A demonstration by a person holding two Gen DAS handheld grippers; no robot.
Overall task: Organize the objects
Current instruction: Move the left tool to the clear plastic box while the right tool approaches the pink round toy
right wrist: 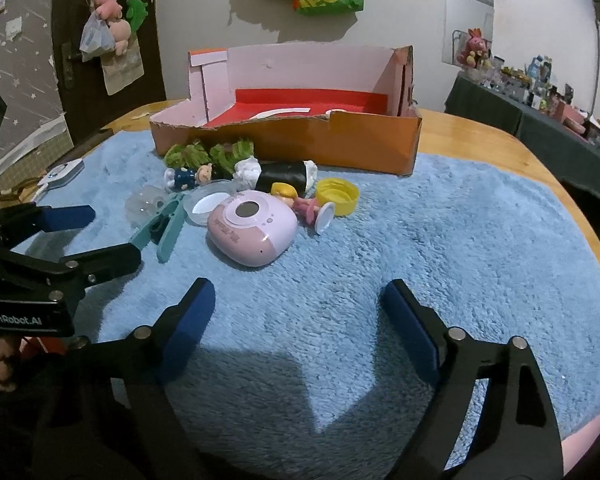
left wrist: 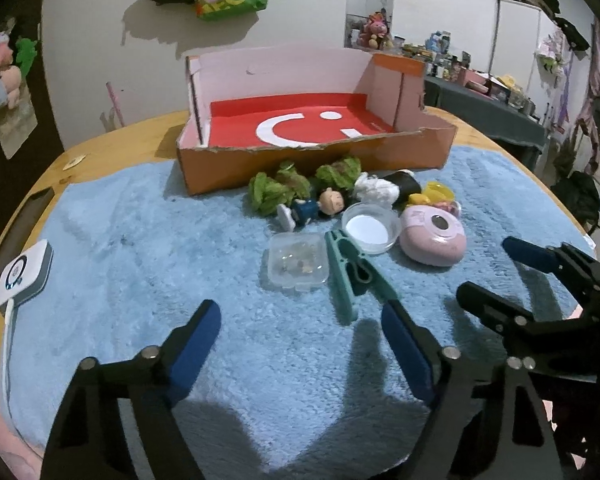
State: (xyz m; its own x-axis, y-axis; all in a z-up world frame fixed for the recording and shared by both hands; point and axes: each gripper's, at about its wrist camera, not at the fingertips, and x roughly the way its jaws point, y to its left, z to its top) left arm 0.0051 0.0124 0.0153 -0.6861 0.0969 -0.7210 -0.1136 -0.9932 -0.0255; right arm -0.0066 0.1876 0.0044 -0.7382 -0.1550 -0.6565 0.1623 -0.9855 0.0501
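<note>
Two green fabric lettuce leaves [left wrist: 278, 190], two small plastic figurines [right wrist: 188, 176], one pink toy camera [right wrist: 250, 232], one orange cardboard box [left wrist: 312, 164], one teal clothespin [left wrist: 350, 276].

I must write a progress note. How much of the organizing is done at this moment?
Done: nothing visible; the orange cardboard box with its red floor holds no item. In hand: nothing; the left hand-held gripper and right hand-held gripper are open above the blue fluffy mat. Left: the pink toy camera, teal plastic clip and the other small items.

Dim, soft focus; fisheye-bent edges; near shadows fall forward
</note>
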